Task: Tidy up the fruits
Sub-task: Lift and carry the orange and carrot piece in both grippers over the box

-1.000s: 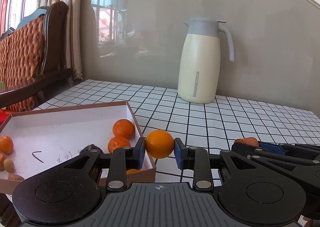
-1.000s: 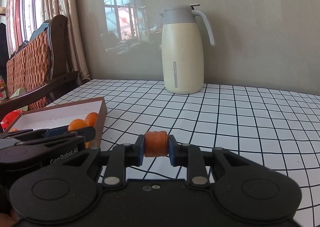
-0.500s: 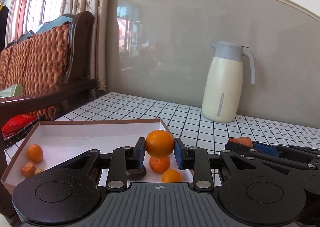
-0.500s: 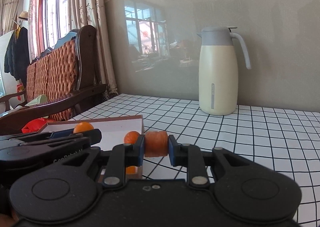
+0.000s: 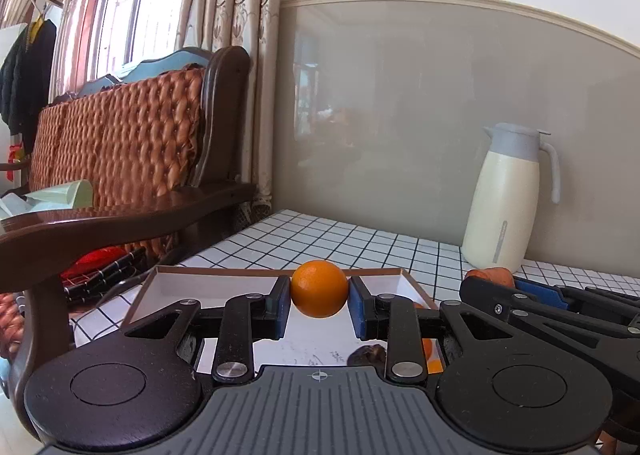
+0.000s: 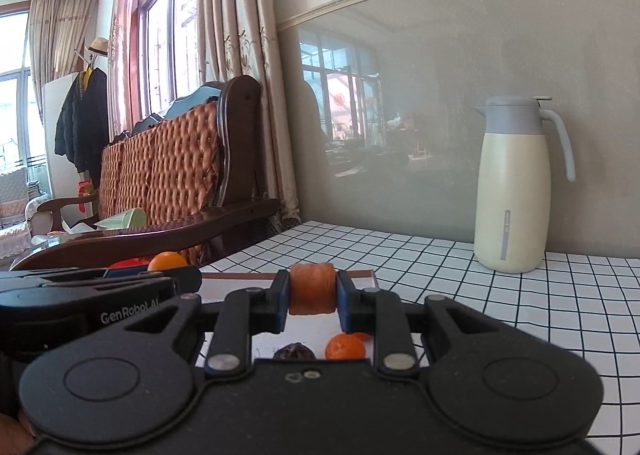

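Note:
My left gripper [image 5: 319, 301] is shut on a round orange [image 5: 319, 289] and holds it above the shallow brown-rimmed white box [image 5: 188, 287]. My right gripper [image 6: 312, 295] is shut on an orange-red ribbed fruit piece [image 6: 312, 289] and holds it above the same box [image 6: 366, 279], close beside the left gripper. In the box under the right gripper lie a small orange [image 6: 345, 347] and a dark wrinkled fruit [image 6: 294, 351]. The held piece also shows in the left wrist view [image 5: 490, 276], and the held orange in the right wrist view [image 6: 167, 261].
A cream thermos jug [image 5: 506, 195] stands at the back of the grid-patterned table [image 5: 360, 243] by the wall. A dark wooden sofa with woven cushions [image 5: 120, 151] stands left of the table, its armrest close to the box.
Both grippers have moved left and risen over the box with their fruit still held. The jug has shifted right and farther away in both views.

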`<state>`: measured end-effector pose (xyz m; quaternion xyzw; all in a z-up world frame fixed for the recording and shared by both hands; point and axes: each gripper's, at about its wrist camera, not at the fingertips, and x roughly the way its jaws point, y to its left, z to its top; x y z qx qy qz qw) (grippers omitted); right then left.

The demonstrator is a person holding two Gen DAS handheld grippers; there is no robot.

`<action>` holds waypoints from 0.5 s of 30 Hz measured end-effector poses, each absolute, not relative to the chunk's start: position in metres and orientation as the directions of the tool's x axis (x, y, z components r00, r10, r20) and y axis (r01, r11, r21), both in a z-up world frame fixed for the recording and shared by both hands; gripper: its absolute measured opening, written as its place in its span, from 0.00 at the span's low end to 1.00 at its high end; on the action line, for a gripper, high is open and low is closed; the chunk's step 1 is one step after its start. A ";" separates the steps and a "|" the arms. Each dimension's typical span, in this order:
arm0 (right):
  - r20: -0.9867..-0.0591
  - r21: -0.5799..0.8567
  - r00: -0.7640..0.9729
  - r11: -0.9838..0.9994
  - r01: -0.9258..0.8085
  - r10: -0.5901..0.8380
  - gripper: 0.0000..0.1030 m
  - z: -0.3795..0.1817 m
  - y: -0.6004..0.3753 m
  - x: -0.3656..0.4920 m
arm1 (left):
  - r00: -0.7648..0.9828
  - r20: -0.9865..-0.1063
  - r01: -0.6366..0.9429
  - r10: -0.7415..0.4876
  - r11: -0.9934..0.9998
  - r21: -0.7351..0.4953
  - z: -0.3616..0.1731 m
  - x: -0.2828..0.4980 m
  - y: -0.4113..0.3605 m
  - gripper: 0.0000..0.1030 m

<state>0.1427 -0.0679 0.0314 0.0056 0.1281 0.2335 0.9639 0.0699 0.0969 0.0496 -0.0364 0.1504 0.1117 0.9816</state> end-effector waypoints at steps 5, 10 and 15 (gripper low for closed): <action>-0.227 0.059 0.852 0.879 -0.472 0.472 0.15 0.030 -0.053 0.142 | 0.928 -0.290 -0.257 0.236 0.966 -0.039 0.049 0.067 0.118 0.30; -0.211 0.035 0.853 0.876 -0.481 0.477 0.15 0.027 -0.043 0.142 | 0.922 -0.281 -0.293 0.268 0.955 -0.051 0.044 0.067 0.139 0.30; -0.205 0.023 0.860 0.881 -0.472 0.466 0.15 0.022 -0.037 0.149 | 0.907 -0.279 -0.341 0.315 0.939 -0.050 0.035 0.076 0.158 0.30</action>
